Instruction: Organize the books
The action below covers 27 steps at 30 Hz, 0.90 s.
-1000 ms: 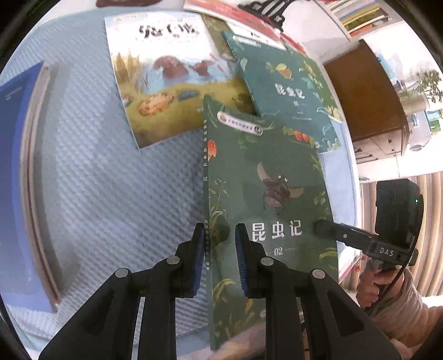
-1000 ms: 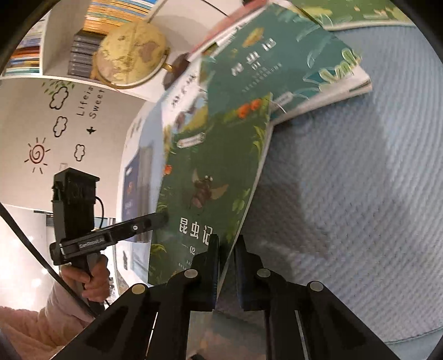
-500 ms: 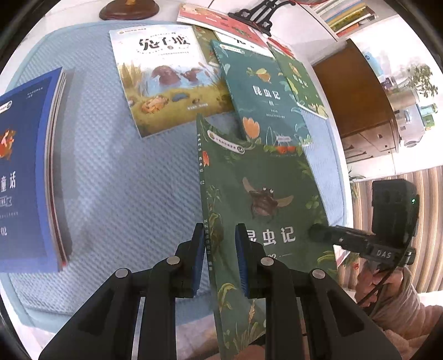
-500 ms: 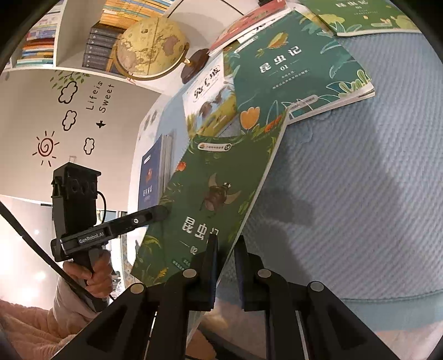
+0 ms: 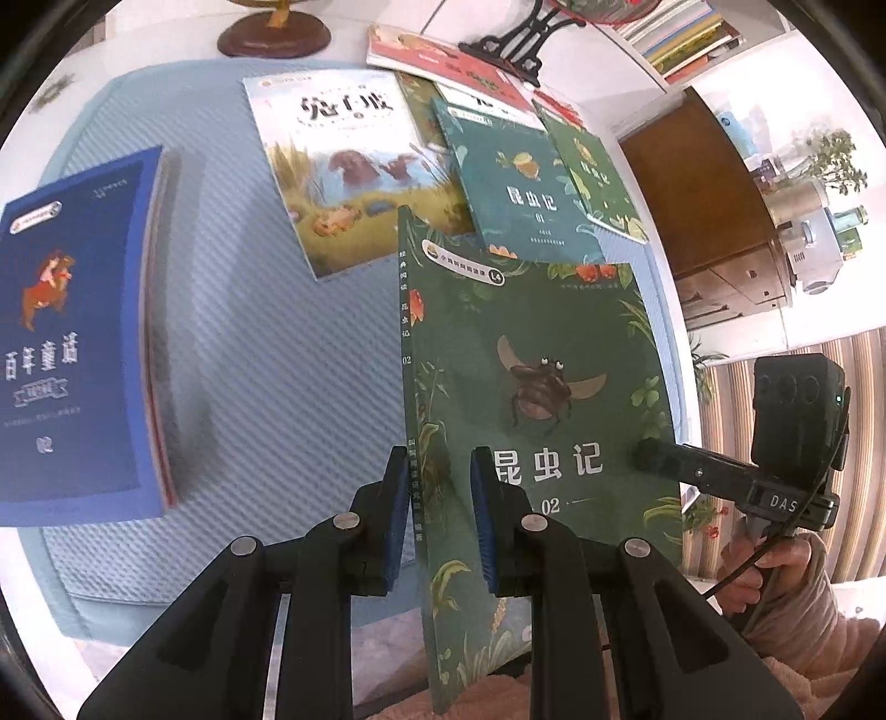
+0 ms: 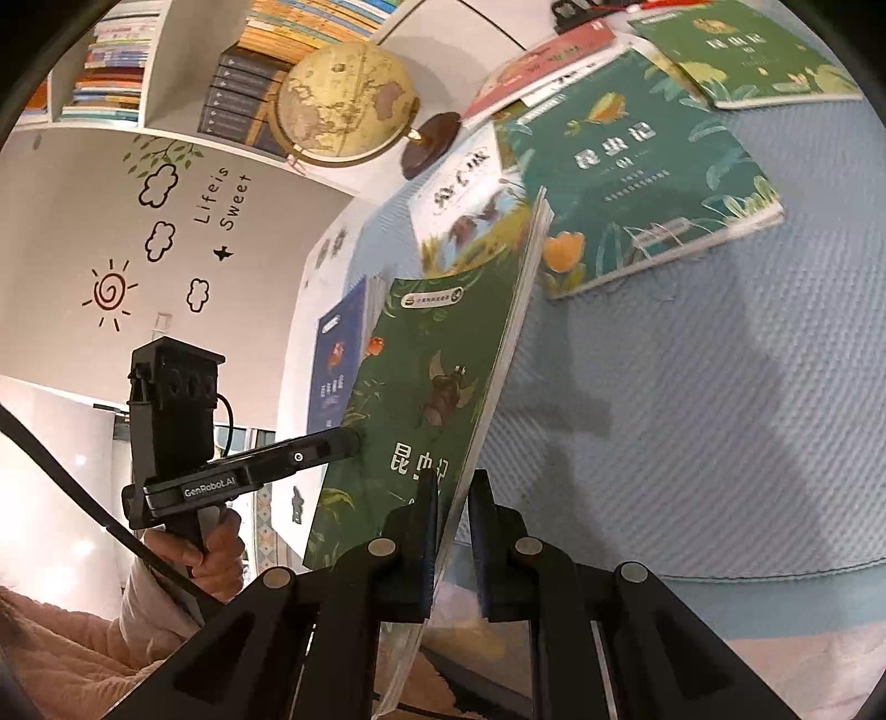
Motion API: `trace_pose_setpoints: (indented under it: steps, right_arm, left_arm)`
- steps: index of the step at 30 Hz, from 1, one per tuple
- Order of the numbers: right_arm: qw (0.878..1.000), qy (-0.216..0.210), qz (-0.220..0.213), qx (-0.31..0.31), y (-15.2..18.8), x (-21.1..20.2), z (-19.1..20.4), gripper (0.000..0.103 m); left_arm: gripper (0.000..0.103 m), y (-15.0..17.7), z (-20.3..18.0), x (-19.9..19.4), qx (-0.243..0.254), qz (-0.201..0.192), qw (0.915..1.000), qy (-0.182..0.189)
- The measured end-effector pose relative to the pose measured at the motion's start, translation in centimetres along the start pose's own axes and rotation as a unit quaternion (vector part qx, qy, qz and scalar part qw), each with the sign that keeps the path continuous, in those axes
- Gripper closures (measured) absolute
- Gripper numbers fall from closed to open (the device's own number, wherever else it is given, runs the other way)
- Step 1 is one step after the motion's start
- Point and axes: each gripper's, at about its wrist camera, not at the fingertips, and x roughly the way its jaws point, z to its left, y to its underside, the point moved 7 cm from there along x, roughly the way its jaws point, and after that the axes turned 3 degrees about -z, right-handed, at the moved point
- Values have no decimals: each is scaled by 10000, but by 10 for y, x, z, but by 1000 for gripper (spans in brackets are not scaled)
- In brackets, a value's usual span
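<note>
A green book with a beetle on its cover (image 5: 531,354) hangs lifted above the light blue mat (image 5: 266,360). My left gripper (image 5: 440,465) is shut on its spine edge near the lower corner. My right gripper (image 6: 454,484) is shut on the opposite, page-side edge of the same green book (image 6: 432,376). Each gripper shows in the other's view: the right gripper (image 5: 645,450) at the cover's right edge, the left gripper (image 6: 351,440) at its left edge. Lower jaws are hidden under the cover.
On the mat lie a thick blue book (image 5: 72,343), a pale picture book (image 5: 349,166), a teal book (image 5: 520,183), another green book (image 5: 598,171) and a red one (image 5: 443,61). A globe (image 6: 346,102), a black bookstand (image 5: 531,33) and a brown cabinet (image 5: 703,183) stand around.
Both grippers have risen with the green book, lifting it off the other books and the mat. More of the mat and the blue book has come into view.
</note>
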Motion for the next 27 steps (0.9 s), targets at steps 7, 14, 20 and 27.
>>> trace_pose_setpoints:
  steps: [7,14,20,27]
  right_arm:
    - [9996,-39,-66,-267,-12,14,30,92]
    - [9985,-71,3,-540,-21,35,60,92]
    - [9972,-158,134,-714,-21,56,82,92]
    - [9958,-290,311,-814,-26,84,102,92]
  left_arm:
    - [85,-11,17,-24,31,-245,9997,-40]
    - [85,-18,40,-54,-58,-523,9986,-81]
    - [85,-23,62,-78,-181,-766,9967,-212]
    - [85,-28,89,-102,-341,-1008,9939,-306]
